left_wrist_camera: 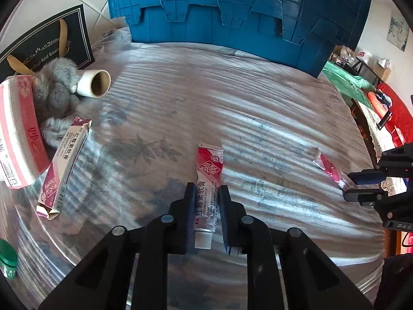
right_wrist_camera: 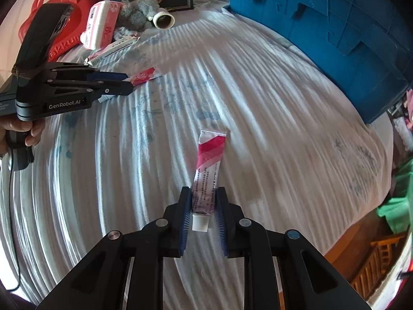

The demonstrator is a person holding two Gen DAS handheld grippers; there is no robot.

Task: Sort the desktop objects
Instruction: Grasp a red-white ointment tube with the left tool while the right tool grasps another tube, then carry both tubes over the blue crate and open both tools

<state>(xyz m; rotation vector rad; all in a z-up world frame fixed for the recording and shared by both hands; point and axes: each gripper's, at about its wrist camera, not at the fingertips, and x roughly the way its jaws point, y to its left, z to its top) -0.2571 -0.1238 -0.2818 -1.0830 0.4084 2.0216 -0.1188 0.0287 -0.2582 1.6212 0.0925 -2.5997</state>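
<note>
In the left wrist view, my left gripper (left_wrist_camera: 207, 193) is shut on a red-and-white ointment tube (left_wrist_camera: 210, 165) lying on the cloth-covered table, white cap toward the camera. My right gripper (left_wrist_camera: 347, 184) reaches in from the right edge of that view, closed on a pink-and-white tube (left_wrist_camera: 330, 170). The right wrist view shows the right gripper (right_wrist_camera: 204, 193) with its pads pressing the lower end of that pink-and-white tube (right_wrist_camera: 210, 152), just above the white cap. At the left of the same view, a hand (right_wrist_camera: 33, 129) holds the left gripper (right_wrist_camera: 129, 82), clamped on its tube (right_wrist_camera: 144, 75).
A big blue crate (left_wrist_camera: 232, 7) stands at the table's far side. At far left are an opened ointment carton (left_wrist_camera: 64, 170), a pink-and-white box (left_wrist_camera: 18, 134), a grey plush (left_wrist_camera: 56, 87), a paper roll (left_wrist_camera: 95, 82), a black gift bag (left_wrist_camera: 51, 41) and a green-lidded jar (left_wrist_camera: 7, 258).
</note>
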